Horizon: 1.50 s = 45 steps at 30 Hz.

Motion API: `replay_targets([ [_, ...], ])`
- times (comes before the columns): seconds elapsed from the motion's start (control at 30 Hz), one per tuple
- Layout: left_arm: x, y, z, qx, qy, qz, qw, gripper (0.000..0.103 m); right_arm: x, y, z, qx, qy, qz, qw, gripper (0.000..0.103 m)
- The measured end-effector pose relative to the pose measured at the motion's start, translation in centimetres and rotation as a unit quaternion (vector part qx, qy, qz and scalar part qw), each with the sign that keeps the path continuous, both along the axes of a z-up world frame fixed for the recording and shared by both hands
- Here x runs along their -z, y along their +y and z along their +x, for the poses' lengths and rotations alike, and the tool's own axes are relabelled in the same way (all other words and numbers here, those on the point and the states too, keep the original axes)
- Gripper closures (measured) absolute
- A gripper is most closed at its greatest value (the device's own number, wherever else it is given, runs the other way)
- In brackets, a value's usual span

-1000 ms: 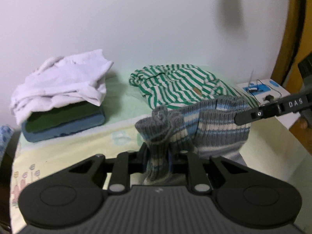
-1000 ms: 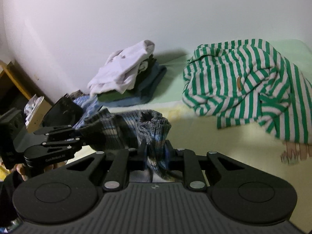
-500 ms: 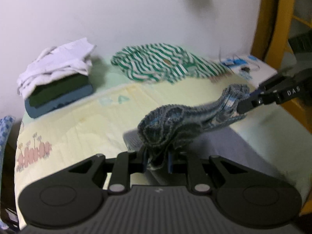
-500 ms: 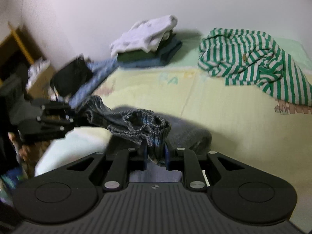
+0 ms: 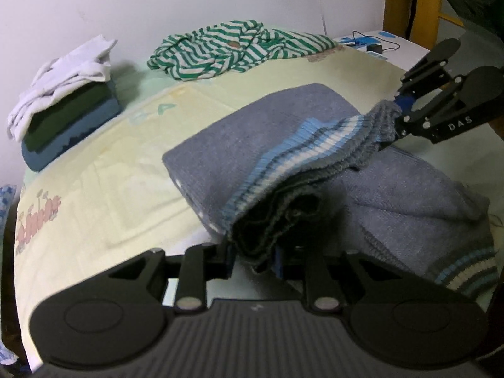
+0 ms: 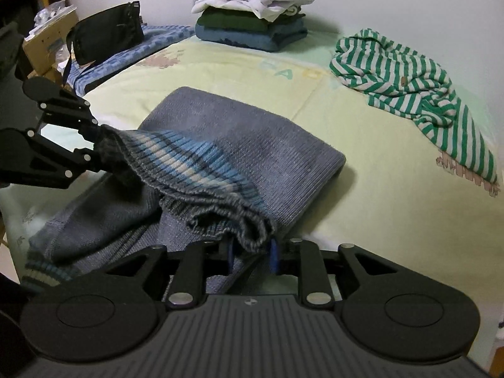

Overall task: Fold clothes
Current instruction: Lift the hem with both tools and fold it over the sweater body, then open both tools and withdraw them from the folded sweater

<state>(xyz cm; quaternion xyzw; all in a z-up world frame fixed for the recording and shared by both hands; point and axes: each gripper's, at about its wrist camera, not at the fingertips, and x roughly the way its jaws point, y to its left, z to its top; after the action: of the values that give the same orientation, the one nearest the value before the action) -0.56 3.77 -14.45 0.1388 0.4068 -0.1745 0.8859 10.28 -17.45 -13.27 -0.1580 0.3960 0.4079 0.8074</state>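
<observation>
A grey-blue knit sweater [image 5: 267, 132] lies folded over on the pale yellow bed sheet [image 5: 110, 173]. Its striped hem [image 5: 315, 145] hangs stretched just above it, between both grippers. In the left wrist view my left gripper [image 5: 253, 258] has one end of the hem bunched between its pads, and its jaws are opening. My right gripper [image 5: 397, 113] pinches the other end at the far right. The right wrist view shows the sweater [image 6: 252, 145] with my right gripper [image 6: 252, 253] still clamping the hem [image 6: 195, 163] as its jaws open. My left gripper [image 6: 96, 145] holds the far end.
A crumpled green-and-white striped garment [image 6: 409, 88] lies at the far side of the bed. A stack of folded clothes [image 6: 252, 22] topped by white cloth stands by the wall. A black bag [image 6: 107, 31] rests on a blue patterned cloth. A yellow frame [image 5: 425, 0] rises at the right.
Both grippers came down and forward with the hem. The sweater, bunched in the air before, now lies spread on the bed. The hem stretched out between the grippers.
</observation>
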Motion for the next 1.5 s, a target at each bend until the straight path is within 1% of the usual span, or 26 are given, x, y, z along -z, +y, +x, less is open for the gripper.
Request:
replay_targets([
  [0.1, 0.1, 0.1, 0.0, -0.007, 0.001, -0.001, 1.0, 0.078, -0.3, -0.1, -0.6, 0.006, -0.006, 0.002, 1.0, 0.079],
  [0.23, 0.2, 0.3, -0.1, -0.016, 0.002, -0.001, 0.9999, 0.081, -0.8, 0.5, -2.0, -0.002, -0.03, -0.007, 1.0, 0.081],
  [0.3, 0.2, 0.3, -0.1, -0.021, 0.003, -0.002, 0.9998, 0.081, -0.7, 0.6, -2.4, -0.004, -0.031, -0.009, 0.999, 0.081],
  [0.37, 0.3, 0.4, -0.1, -0.025, 0.004, -0.002, 0.9997, 0.081, -0.2, 0.8, -2.7, -0.004, -0.031, -0.017, 0.999, 0.08],
  [0.43, 0.3, 0.5, -0.2, -0.029, 0.005, -0.002, 0.9996, 0.08, -0.1, 0.7, -2.6, 0.0, -0.024, -0.023, 0.999, 0.074],
  [0.5, 0.4, 0.6, -0.2, -0.034, 0.006, -0.003, 0.9994, 0.077, -0.4, 0.5, -2.4, 0.007, -0.013, -0.027, 1.0, 0.071],
  [0.53, 0.4, 0.6, -0.2, -0.036, 0.006, -0.003, 0.9993, 0.07, -0.6, 0.3, -2.4, 0.01, -0.008, -0.029, 0.999, 0.071],
  [0.6, 0.1, 0.9, -0.4, -0.043, 0.013, -0.014, 0.9989, 0.068, -1.7, -0.2, -2.3, 0.019, 0.007, -0.027, 0.999, 0.07],
  [0.63, -0.1, 1.2, -0.7, -0.046, 0.016, -0.021, 0.9986, 0.068, -2.7, -0.5, -2.4, 0.023, 0.018, -0.021, 0.999, 0.069],
  [0.67, -0.5, 1.6, -1.0, -0.048, 0.016, -0.028, 0.9983, 0.067, -3.9, -0.9, -2.4, 0.027, 0.035, -0.003, 0.999, 0.069],
  [0.7, -1.0, 2.0, -1.5, -0.048, 0.014, -0.035, 0.9981, 0.067, -5.3, -1.3, -2.5, 0.026, 0.046, 0.029, 0.998, 0.069],
  [0.77, -2.1, 2.9, -2.5, -0.049, 0.008, -0.05, 0.9975, 0.057, -7.9, -2.1, -3.0, 0.026, 0.041, 0.101, 0.994, 0.057],
  [0.8, -2.8, 3.5, -3.0, -0.05, 0.003, -0.06, 0.9969, 0.055, -8.5, -2.1, -3.0, 0.034, 0.028, 0.122, 0.992, 0.044],
  [0.83, -3.4, 4.0, -3.3, -0.053, -0.004, -0.07, 0.9961, 0.052, -8.6, -1.7, -2.8, 0.049, 0.016, 0.129, 0.99, 0.037],
  [0.9, -4.7, 4.7, -2.9, -0.068, -0.021, -0.09, 0.9935, 0.052, -8.5, -0.8, -2.3, 0.078, -0.008, 0.137, 0.987, 0.038],
  [0.97, -5.7, 5.1, -2.0, -0.084, -0.036, -0.109, 0.9898, 0.052, -6.8, 1.1, -1.2, 0.114, -0.022, 0.106, 0.988, 0.042],
  [1.0, -5.9, 4.8, -1.0, -0.091, -0.038, -0.116, 0.9884, 0.054, -5.8, 1.9, -0.5, 0.131, -0.026, 0.091, 0.987, 0.047],
  [1.03, -5.8, 4.3, 0.0, -0.095, -0.038, -0.118, 0.9877, 0.061, -4.7, 2.7, 0.2, 0.148, -0.024, 0.078, 0.986, 0.053],
  [1.1, -5.0, 3.0, 2.0, -0.105, -0.036, -0.113, 0.9875, 0.062, -2.6, 3.7, 1.4, 0.177, -0.004, 0.074, 0.982, 0.062],
  [1.13, -4.3, 2.3, 3.0, -0.109, -0.028, -0.107, 0.9878, 0.062, -1.8, 3.9, 1.6, 0.185, 0.007, 0.075, 0.98, 0.062],
  [1.17, -3.2, 1.8, 3.9, -0.114, -0.01, -0.1, 0.9884, 0.063, -1.1, 4.0, 1.7, 0.191, 0.012, 0.072, 0.979, 0.062],
  [1.2, -2.3, 1.3, 4.4, -0.117, 0.002, -0.093, 0.9888, 0.065, -0.6, 4.1, 1.7, 0.195, 0.015, 0.068, 0.978, 0.062],
  [1.27, -1.1, 0.8, 4.0, -0.115, 0.006, -0.079, 0.9902, 0.066, 0.2, 3.7, 1.2, 0.187, 0.013, 0.059, 0.98, 0.062],
  [1.33, -0.1, 0.4, 3.4, -0.111, 0.009, -0.067, 0.9916, 0.066, 0.6, 3.2, 0.3, 0.171, -0.002, 0.044, 0.984, 0.062],
  [1.43, -0.3, 0.4, 1.8, -0.094, 0.004, -0.057, 0.9939, 0.066, 0.7, 2.6, -0.8, 0.159, -0.019, 0.028, 0.987, 0.062],
  [1.5, -0.8, 0.8, 2.0, -0.091, 0.007, -0.053, 0.9944, 0.065, 0.3, 2.5, -0.6, 0.154, -0.021, 0.022, 0.988, 0.062],
])
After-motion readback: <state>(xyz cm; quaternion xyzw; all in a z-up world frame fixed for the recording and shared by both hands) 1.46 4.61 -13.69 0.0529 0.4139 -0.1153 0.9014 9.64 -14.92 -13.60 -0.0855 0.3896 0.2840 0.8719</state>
